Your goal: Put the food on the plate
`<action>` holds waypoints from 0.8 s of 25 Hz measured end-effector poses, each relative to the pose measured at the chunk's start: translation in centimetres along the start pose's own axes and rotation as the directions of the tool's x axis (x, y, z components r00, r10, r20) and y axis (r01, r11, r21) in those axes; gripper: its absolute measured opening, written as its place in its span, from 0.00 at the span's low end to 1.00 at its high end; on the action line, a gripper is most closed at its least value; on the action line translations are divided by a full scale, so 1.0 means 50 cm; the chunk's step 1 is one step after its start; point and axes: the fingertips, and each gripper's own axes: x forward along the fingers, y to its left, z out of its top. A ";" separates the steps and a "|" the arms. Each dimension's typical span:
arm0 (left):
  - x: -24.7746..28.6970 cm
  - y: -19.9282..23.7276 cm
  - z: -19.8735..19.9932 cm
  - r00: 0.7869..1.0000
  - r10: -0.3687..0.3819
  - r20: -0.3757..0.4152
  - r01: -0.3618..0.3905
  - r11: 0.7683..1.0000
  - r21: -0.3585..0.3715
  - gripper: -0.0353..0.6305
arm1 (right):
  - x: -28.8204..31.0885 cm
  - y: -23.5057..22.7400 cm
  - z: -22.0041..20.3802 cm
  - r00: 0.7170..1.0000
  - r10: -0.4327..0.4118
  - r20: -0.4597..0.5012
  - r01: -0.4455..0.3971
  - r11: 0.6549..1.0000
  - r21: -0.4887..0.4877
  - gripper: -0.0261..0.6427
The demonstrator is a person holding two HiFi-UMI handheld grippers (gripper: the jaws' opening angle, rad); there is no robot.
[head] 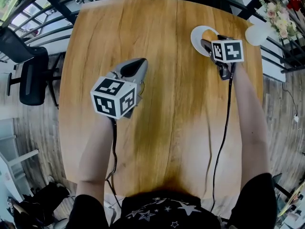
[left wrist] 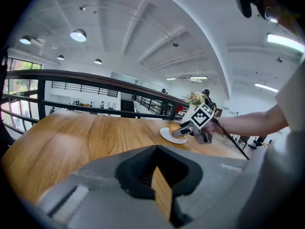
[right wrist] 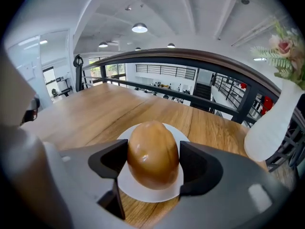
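A person stood at a round wooden table (head: 157, 80), holding a two-jaw gripper in each hand.

The right gripper (right wrist: 152, 161) reached to the far right part of the table. Its jaws stood wide and pressed on either side of a smooth, brown, egg-shaped bun (right wrist: 152, 154). The bun's longer axis ran forward along the jaws, its rounded end pointing away from the hand.

A small white plate (right wrist: 125, 185) lay directly beneath the bun, its rim showing on all sides around it. From these views it could not be told whether the bun already rested on the plate or hung just above it. A white vase (right wrist: 267, 132) of flowers stood near the plate, to its right.

The left gripper (head: 138, 63) was over the middle of the table, well apart from the plate, with its jaws together at the tips and nothing between them.

The bun appeared to be centred over the plate, so what remained was probably to lower it if needed and let the right jaws part. The right hand alone was in place for that.
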 end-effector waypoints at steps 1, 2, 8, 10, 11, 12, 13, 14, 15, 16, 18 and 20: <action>-0.002 0.002 -0.001 1.000 0.002 0.000 -0.002 1.000 0.000 0.06 | 0.001 0.001 0.000 1.000 -0.009 -0.003 0.009 1.000 -0.008 0.55; -0.004 0.003 -0.001 1.000 0.003 0.000 -0.003 1.000 0.000 0.06 | 0.002 0.003 -0.001 1.000 -0.015 -0.008 0.015 1.000 -0.018 0.56; -0.021 0.013 0.001 1.000 0.012 0.005 -0.012 1.000 -0.009 0.06 | 0.004 0.014 -0.009 0.999 -0.007 -0.037 0.006 0.999 -0.044 0.63; -0.026 0.014 -0.004 1.000 0.013 0.002 -0.013 1.000 -0.012 0.06 | 0.002 0.013 -0.011 0.999 -0.015 -0.034 0.014 0.999 -0.045 0.63; -0.028 0.014 -0.006 1.000 0.013 0.000 -0.013 1.000 -0.012 0.06 | 0.000 0.012 -0.012 0.999 -0.020 -0.032 0.018 0.999 -0.046 0.63; -0.030 0.014 -0.007 1.000 0.014 -0.002 -0.015 1.000 -0.012 0.06 | -0.002 0.009 -0.012 0.999 -0.023 -0.031 0.022 0.999 -0.046 0.63; -0.031 0.014 -0.007 1.000 0.016 -0.002 -0.016 1.000 -0.012 0.06 | -0.005 0.007 -0.012 0.999 -0.025 -0.029 0.024 0.999 -0.044 0.63; -0.033 0.014 -0.005 1.000 0.016 -0.002 -0.016 1.000 -0.012 0.06 | -0.008 0.005 -0.012 0.999 -0.025 -0.028 0.024 0.999 -0.040 0.63; -0.035 0.013 -0.004 1.000 0.017 0.000 -0.017 1.000 -0.013 0.06 | -0.012 0.004 -0.013 0.999 -0.024 -0.028 0.023 0.999 -0.039 0.63; -0.038 0.011 -0.002 1.000 0.017 0.002 -0.017 1.000 -0.013 0.06 | -0.017 0.004 -0.013 0.999 -0.023 -0.028 0.021 0.999 -0.040 0.63; -0.047 0.005 -0.001 1.000 0.015 0.007 -0.015 1.000 -0.017 0.06 | -0.029 0.009 -0.016 0.999 -0.016 -0.027 0.015 0.999 -0.047 0.63; -0.060 -0.002 -0.006 1.000 0.015 0.007 -0.015 1.000 -0.025 0.06 | -0.045 0.019 -0.020 1.000 -0.002 -0.023 0.001 0.999 -0.053 0.63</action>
